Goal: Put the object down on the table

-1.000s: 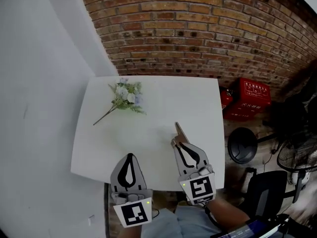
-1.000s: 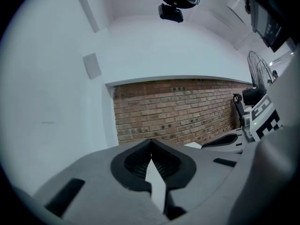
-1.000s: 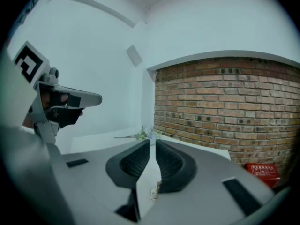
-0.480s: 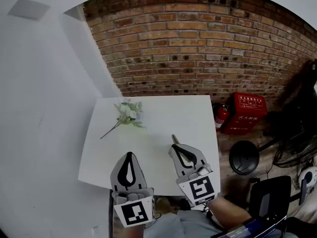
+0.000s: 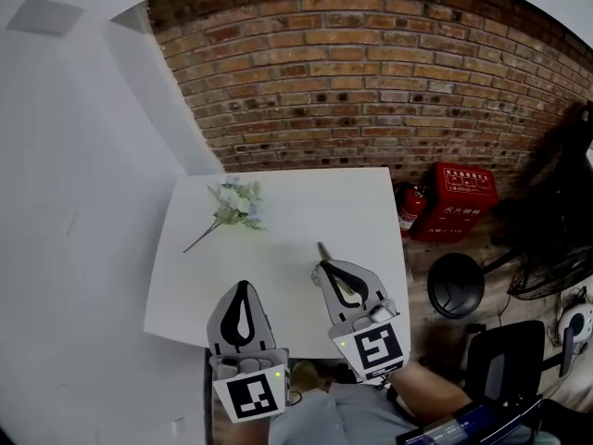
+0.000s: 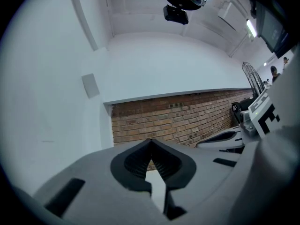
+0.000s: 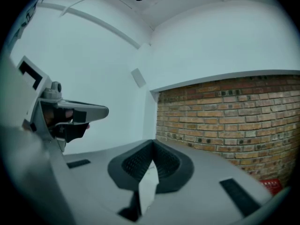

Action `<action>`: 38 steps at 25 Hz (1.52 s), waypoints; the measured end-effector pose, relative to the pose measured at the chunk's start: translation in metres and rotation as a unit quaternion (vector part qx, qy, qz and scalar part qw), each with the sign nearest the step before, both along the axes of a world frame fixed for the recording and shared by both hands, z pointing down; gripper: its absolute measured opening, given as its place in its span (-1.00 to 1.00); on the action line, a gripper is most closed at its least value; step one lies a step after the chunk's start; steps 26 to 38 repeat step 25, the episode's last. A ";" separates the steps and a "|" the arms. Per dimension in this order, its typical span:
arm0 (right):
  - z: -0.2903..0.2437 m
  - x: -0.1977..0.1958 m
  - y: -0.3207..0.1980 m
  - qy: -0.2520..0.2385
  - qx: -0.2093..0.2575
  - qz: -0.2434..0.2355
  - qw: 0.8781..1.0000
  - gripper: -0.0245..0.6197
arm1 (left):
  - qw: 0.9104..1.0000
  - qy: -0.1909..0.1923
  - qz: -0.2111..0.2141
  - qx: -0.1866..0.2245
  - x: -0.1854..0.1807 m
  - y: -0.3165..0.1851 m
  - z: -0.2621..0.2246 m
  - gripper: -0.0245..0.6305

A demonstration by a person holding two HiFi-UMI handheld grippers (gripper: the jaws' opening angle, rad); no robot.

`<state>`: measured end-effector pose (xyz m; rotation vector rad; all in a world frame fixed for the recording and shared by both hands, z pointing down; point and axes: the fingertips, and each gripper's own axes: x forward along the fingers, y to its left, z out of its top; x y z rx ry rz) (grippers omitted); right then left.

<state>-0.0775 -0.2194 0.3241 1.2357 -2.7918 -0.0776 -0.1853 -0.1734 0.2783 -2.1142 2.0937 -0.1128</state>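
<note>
You are holding both grippers low over the near edge of the white table (image 5: 306,211), and neither is carrying the task's object. The left gripper (image 5: 243,290) is showing its jaws clenched tip to tip with nothing between the pads, and the right gripper (image 5: 322,265) is showing the same in its own view. A thin brownish sliver (image 5: 321,250) is projecting just past the right gripper's tip in the head view. It is too small to identify, and the right gripper view is showing nothing of it. The flower sprig (image 5: 236,204) is lying flat on the far left part of the table, blooms toward the wall and bare stem trailing toward the left edge, well apart from both grippers. By this evidence the set-down is reading as complete. Should you be lifting it again, the sprig is judged light, limp and easily crushed at the blooms, so take hold low on the stem, where it is stiffest.
</note>
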 end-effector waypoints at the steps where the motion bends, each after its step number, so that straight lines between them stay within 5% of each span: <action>1: 0.001 0.000 0.000 0.002 0.002 0.000 1.000 -0.91 | 1.000 -0.002 0.000 0.001 0.000 0.000 0.001 -0.90; 38: 0.011 -0.002 -0.007 0.003 -0.013 0.007 1.000 -0.91 | 1.000 0.004 0.007 -0.019 0.001 -0.007 0.013 -0.90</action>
